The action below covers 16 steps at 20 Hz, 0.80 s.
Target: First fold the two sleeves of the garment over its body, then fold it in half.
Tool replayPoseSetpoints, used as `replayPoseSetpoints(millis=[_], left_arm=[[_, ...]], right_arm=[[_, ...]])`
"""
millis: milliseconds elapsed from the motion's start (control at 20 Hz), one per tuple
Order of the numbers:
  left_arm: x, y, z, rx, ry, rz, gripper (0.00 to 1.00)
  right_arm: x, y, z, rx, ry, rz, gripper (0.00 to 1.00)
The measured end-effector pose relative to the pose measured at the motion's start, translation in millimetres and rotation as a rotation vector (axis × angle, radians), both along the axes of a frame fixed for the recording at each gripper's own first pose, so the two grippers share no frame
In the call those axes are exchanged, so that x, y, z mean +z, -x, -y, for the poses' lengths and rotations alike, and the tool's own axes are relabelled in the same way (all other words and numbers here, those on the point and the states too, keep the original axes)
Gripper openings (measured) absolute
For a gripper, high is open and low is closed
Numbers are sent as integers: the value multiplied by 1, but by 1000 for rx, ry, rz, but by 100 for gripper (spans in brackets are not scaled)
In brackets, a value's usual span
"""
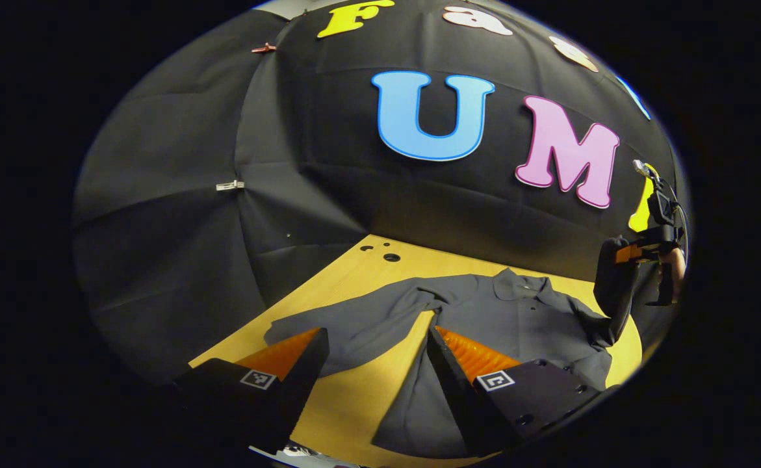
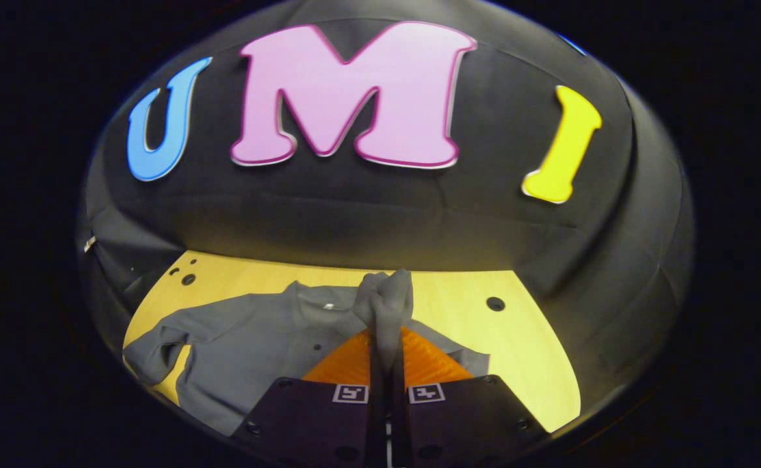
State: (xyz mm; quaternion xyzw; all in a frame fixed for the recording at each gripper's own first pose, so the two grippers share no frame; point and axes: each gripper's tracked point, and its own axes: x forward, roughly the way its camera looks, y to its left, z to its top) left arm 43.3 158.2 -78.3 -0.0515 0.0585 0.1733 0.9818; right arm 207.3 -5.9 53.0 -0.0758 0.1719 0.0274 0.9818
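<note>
While the dark grey shirt (image 1: 484, 312) lies flat on the wooden worktop (image 1: 354, 390), collar toward the booth wall, the right gripper (image 2: 388, 354) has its fingers closed on the right sleeve (image 2: 386, 305), lifted above the body. The left gripper (image 1: 377, 354) hovers wide open, empty, nearest the left sleeve (image 1: 328, 328), which stretches out sideways just ahead.

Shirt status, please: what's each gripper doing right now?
Right gripper shut on one sleeve, lifted. Left gripper open above the other sleeve, not gripping. Shirt flat on table, unfolded. Nothing in the way.
</note>
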Motion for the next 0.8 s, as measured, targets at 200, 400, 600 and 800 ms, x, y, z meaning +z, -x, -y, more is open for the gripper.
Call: replayPoseSetpoints(millis=[200,400,600,800], left_arm=[[-18,9,-19,34,45,-29,96],[-28,22,-38,88,66,-50,96],[-35,36,-59,148,85,-67,96],[-37,52,-74,214,115,-78,92]], right_arm=[[-23,2,-67,100,32,-46,7],[-50,1,-131,195,45,-98,7],[-85,5,-189,279,66,-165,8],[-121,14,-239,345,51,-248,8]])
